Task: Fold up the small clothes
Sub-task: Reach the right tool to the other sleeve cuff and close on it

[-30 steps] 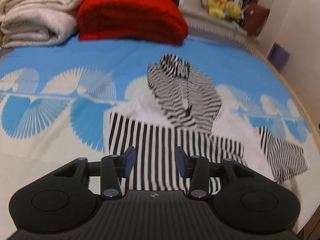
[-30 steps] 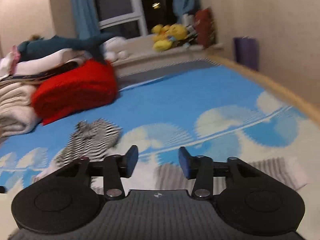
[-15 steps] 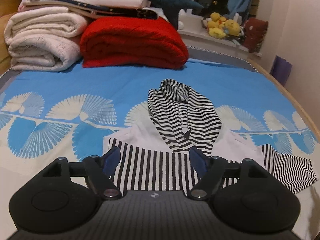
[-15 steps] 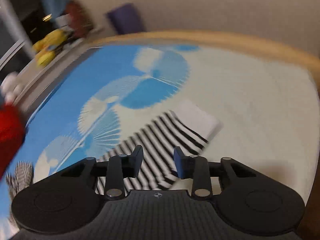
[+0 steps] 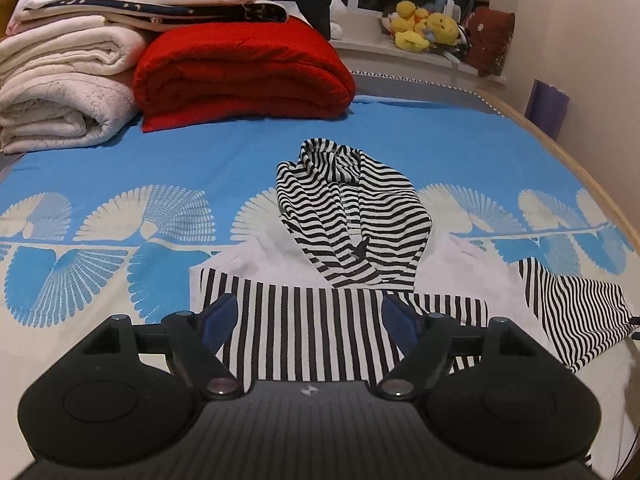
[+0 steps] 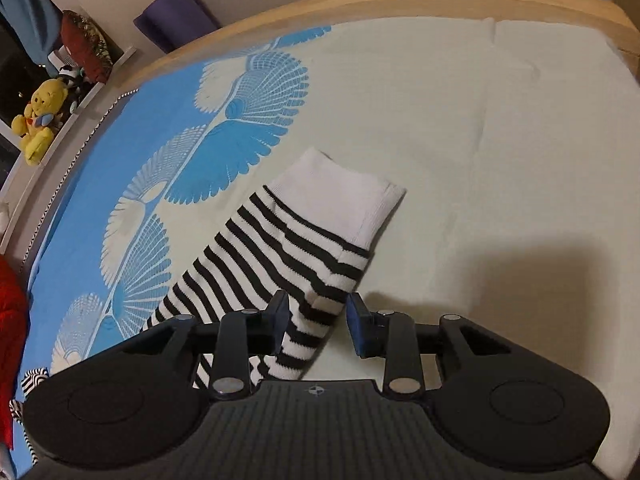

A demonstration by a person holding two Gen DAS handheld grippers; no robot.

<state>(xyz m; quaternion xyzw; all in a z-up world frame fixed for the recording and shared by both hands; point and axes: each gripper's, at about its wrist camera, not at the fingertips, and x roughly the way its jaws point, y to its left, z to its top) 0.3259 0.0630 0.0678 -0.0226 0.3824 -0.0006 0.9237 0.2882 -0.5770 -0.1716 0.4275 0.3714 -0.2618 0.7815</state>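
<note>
- L gripper [image 5: 308,322]: jaws opening wide, nothing pinched, above striped hoodie [image 5: 348,220] body.
- R gripper [image 6: 316,320]: jaws narrow, sleeve [image 6: 288,248] edge between, not pinched; cuff at 12.

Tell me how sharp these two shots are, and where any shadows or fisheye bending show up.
Left wrist view: sharp, striped hoodie crisp, bed edge bowed by the fisheye. Right wrist view: also sharp, striped sleeve clear, a dark shadow on the sheet beside the right gripper, wooden bed frame strongly curved.
</note>
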